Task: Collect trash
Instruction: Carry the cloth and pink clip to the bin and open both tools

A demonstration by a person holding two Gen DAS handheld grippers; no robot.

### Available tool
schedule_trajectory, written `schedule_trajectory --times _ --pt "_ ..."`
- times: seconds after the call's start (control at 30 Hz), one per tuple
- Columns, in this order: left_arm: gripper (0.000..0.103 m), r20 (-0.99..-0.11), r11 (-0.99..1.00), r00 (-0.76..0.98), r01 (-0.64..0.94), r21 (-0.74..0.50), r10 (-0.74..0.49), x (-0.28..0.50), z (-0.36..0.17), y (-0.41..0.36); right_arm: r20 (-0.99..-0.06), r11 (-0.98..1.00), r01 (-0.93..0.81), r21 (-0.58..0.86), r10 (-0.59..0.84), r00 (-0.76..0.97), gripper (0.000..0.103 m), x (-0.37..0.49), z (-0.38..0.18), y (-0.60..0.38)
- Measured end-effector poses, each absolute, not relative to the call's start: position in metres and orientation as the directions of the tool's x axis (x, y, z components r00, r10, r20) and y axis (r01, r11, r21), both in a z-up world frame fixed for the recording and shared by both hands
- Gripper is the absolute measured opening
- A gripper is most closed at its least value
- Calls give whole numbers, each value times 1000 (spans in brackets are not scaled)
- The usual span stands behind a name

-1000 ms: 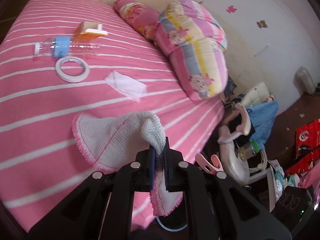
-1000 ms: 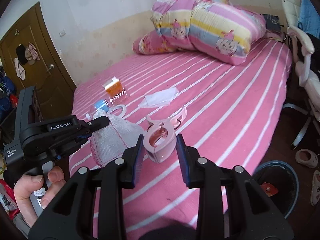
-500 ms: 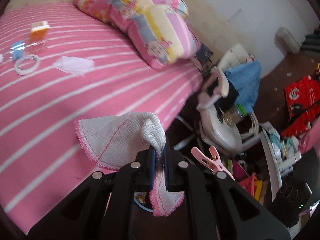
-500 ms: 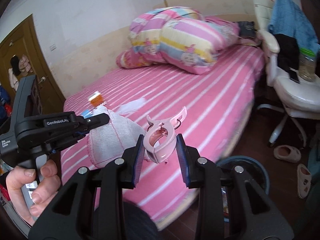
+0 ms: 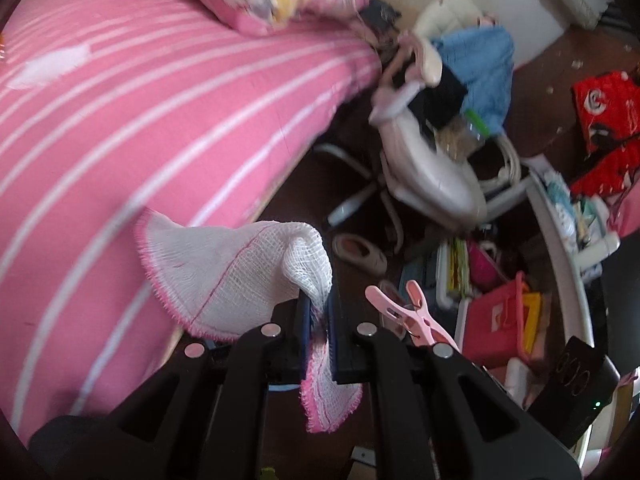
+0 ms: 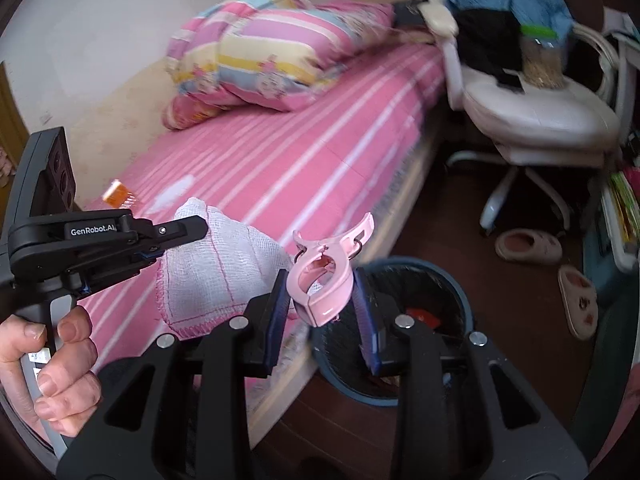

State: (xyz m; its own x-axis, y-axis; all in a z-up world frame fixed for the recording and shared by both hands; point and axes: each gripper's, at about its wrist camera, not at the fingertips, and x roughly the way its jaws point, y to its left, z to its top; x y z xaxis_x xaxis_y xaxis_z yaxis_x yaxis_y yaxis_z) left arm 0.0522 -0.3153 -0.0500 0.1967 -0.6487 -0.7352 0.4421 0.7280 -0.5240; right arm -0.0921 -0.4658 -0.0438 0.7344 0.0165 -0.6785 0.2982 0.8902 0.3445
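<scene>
The left claw (image 5: 319,322) is gripping a gauze cloth (image 5: 232,276) and the right claw (image 6: 322,308) is holding a pink clip (image 6: 324,276), both beside the bed (image 6: 280,152); next, releasing over the bin (image 6: 452,304) below

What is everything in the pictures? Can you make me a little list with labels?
left claw: shut on the white cloth
right claw: shut on the pink clip
trash bin: on the floor by the bed, just beyond the clip
bed: pink with white stripes
chair: white, clothes piled on it
slippers: on the floor
</scene>
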Motion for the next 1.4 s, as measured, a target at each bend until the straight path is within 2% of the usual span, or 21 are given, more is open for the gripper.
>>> schedule_trajectory --times 0.6,1.1,1.17,1.2,1.23,1.3,1.33,1.4 --pt "7 -827 711 -73 472 -521 -557 80 -181 -414 -808 845 425 325 14 590 33 -69 -141 -510" --pt "9 -852 679 -176 535 -503 -493 78 -223 -451 -852 840 456 295 15 523 33 -57 -177 -516" --pt "15 -863 697 -176 524 -490 -474 81 -227 -450 -856 839 457 296 20 516 33 -56 -180 -516" --pt "23 -868 705 -172 520 -482 -466 83 -229 -448 -857 839 457 296 22 515 33 -55 -179 -515" --pt "37 -872 714 -163 514 -475 -462 84 -229 -447 -860 840 455 296 27 510 33 -54 -181 -515" --pt "55 -874 722 -144 509 -468 -465 87 -227 -442 -863 838 458 297 29 505 35 -54 -182 -515" --pt "61 -875 725 -135 509 -465 -466 88 -225 -441 -864 836 462 295 27 503 36 -53 -182 -515" --pt "63 -875 732 -127 500 -463 -467 90 -224 -438 -864 835 471 285 11 503 48 -53 -181 -513"
